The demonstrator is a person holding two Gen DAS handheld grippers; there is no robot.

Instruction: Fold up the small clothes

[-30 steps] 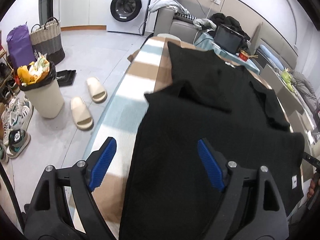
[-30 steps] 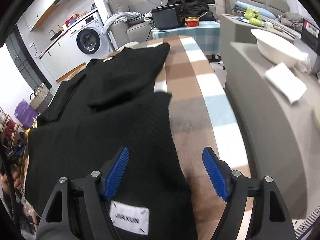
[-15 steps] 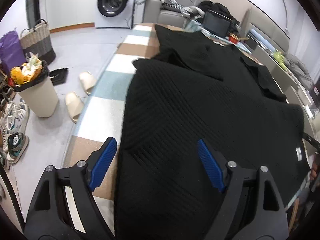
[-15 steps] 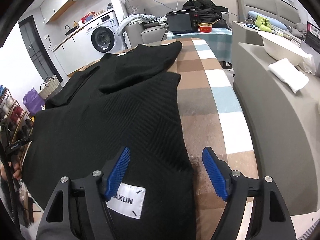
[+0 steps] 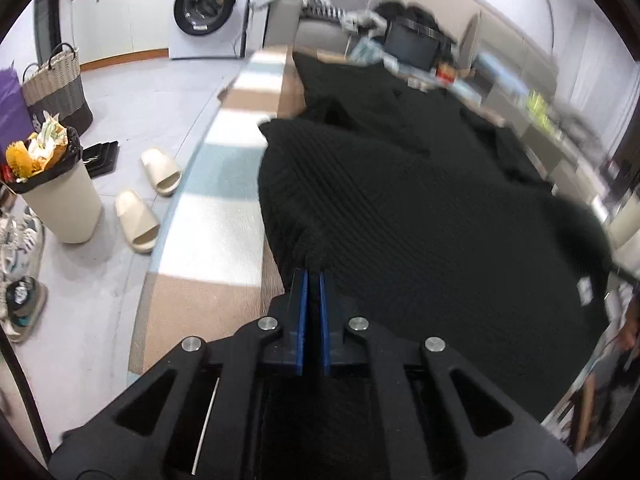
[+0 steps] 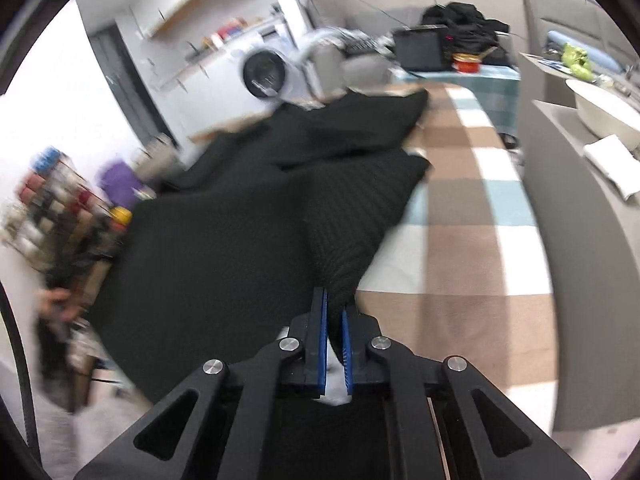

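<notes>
A black knit sweater lies spread over a table covered with a brown, white and teal checked cloth. My left gripper is shut on the sweater's near left hem corner, and the fabric bunches up at the blue pads. In the right wrist view my right gripper is shut on the near right hem corner of the sweater, with its white label between the pads. That corner is lifted off the checked cloth. Both views are motion-blurred.
Left of the table on the floor stand a full bin, beige slippers, shoes, a woven basket and a washing machine. A grey counter with a white cloth runs along the table's right side. A sofa and a monitor are behind.
Both grippers were open over the hem. Now both have shut on the sweater's near corners and the fabric is raised and bunched there.
</notes>
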